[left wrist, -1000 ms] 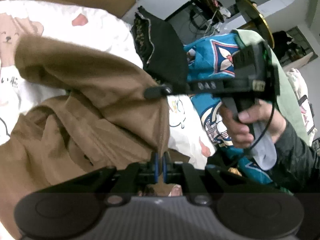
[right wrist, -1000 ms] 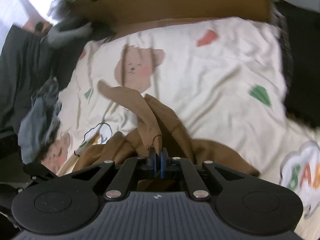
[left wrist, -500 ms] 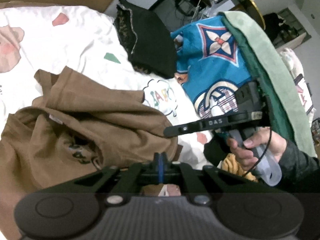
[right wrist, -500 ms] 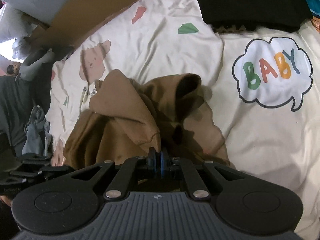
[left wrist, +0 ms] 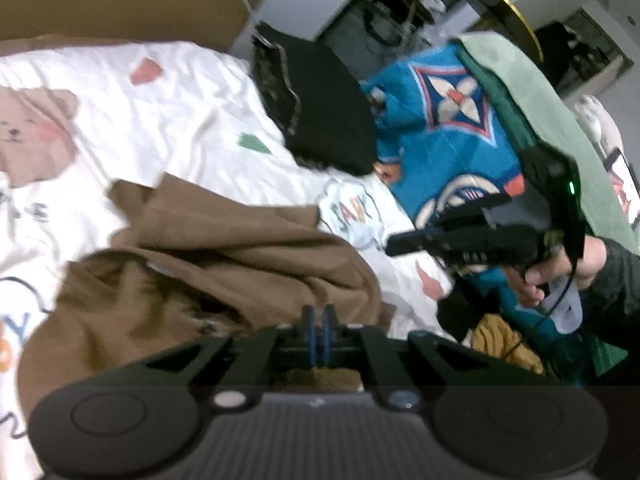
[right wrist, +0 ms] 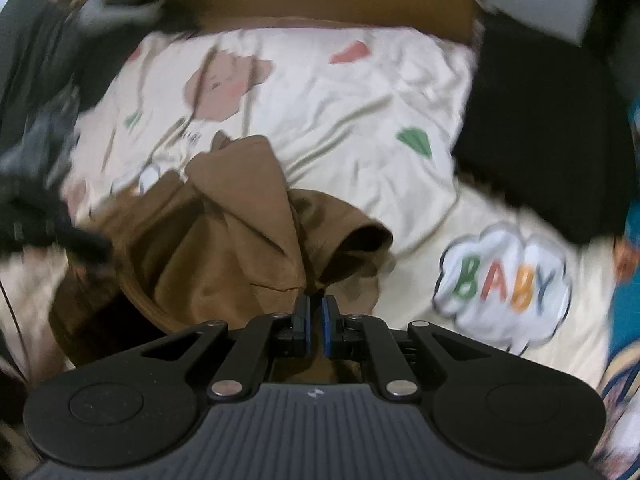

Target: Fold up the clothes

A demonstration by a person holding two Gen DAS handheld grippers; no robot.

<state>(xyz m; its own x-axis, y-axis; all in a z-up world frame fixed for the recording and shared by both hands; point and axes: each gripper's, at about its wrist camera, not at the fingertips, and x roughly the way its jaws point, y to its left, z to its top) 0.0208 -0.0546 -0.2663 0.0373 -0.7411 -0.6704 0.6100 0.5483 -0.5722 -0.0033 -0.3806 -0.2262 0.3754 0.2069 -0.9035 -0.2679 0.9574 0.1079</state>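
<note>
Garment: a brown garment (left wrist: pixel 224 264) lies crumpled in the lower left of the left wrist view, on the printed sheet (left wrist: pixel 168 120); in the right wrist view it fills the lower centre, one flap standing up in a ridge.
Lay of it: bunched, several layers overlapping, no edge flat that I can see; I judge no tidy fold is made yet.
Left gripper: the left gripper (left wrist: pixel 319 332) sits at the bottom centre of its view, jaws drawn almost together over the near edge of the brown cloth; a bit of brown shows beneath them, so it looks pinched.
Right gripper: the right gripper (right wrist: pixel 315 326) has its jaws nearly closed with only a slit between; brown cloth runs down to the slit and shows below it, so I take it as a thin pinch.
Right hand: seen from the left view, a hand (left wrist: pixel 548 276) holds that tool at the right edge, its tip (left wrist: pixel 400 240) out over the sheet beside the garment.
Around: a black folded piece (left wrist: pixel 320 120) lies at upper centre, a blue patterned cloth (left wrist: pixel 448 128) to its right, a "BABY" cloud print (right wrist: pixel 500 284) near the garment's right side.
Risk, slip: both grips seem to catch little cloth; a pull could drag it free.
Risk, bunching: grabbed layers may include more than one, so a lift could carry a tangle instead of one edge.
Risk, blur: the right view is smeared, so exact contact is uncertain.
</note>
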